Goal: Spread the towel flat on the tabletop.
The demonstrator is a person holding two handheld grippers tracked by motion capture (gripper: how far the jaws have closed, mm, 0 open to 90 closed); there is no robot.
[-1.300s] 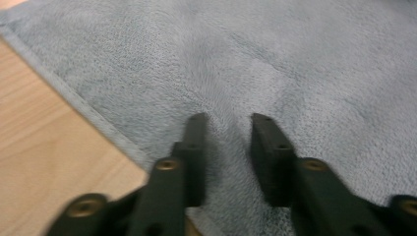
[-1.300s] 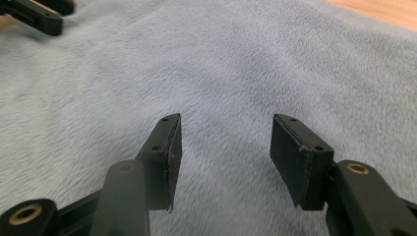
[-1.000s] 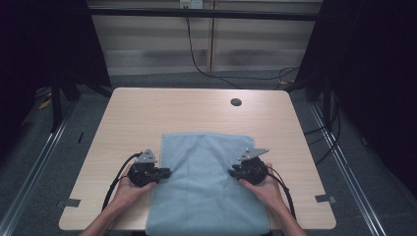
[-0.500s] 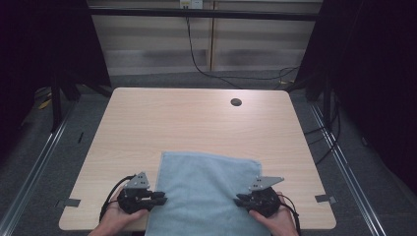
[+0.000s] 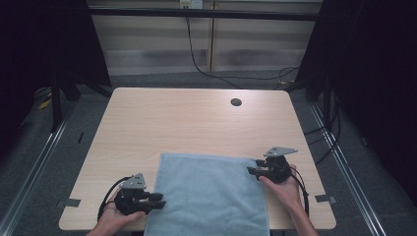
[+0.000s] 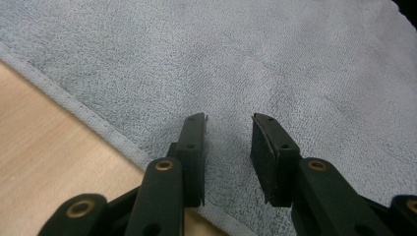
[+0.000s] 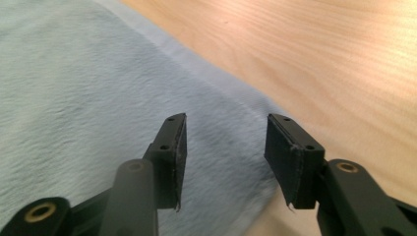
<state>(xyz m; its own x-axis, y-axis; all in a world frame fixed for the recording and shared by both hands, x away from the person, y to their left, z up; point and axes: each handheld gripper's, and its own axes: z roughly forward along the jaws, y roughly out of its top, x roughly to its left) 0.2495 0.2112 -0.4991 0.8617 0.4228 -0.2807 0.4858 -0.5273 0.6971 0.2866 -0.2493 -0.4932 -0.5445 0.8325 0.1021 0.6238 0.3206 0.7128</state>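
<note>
A pale blue towel (image 5: pixel 209 194) is spread flat at the worktop's (image 5: pixel 187 123) 6 o'clock edge. The left gripper (image 5: pixel 158 200) is held at its 9 o'clock hem and the right gripper (image 5: pixel 251 171) near its 2 o'clock corner — both with jaws parted, nothing pinched.

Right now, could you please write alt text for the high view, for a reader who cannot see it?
A light blue towel lies flat at the near edge of a wooden table, with an open left gripper at its left edge and the right gripper near its far right corner, each held by a hand. A small dark hole marks the table's far side.
</note>
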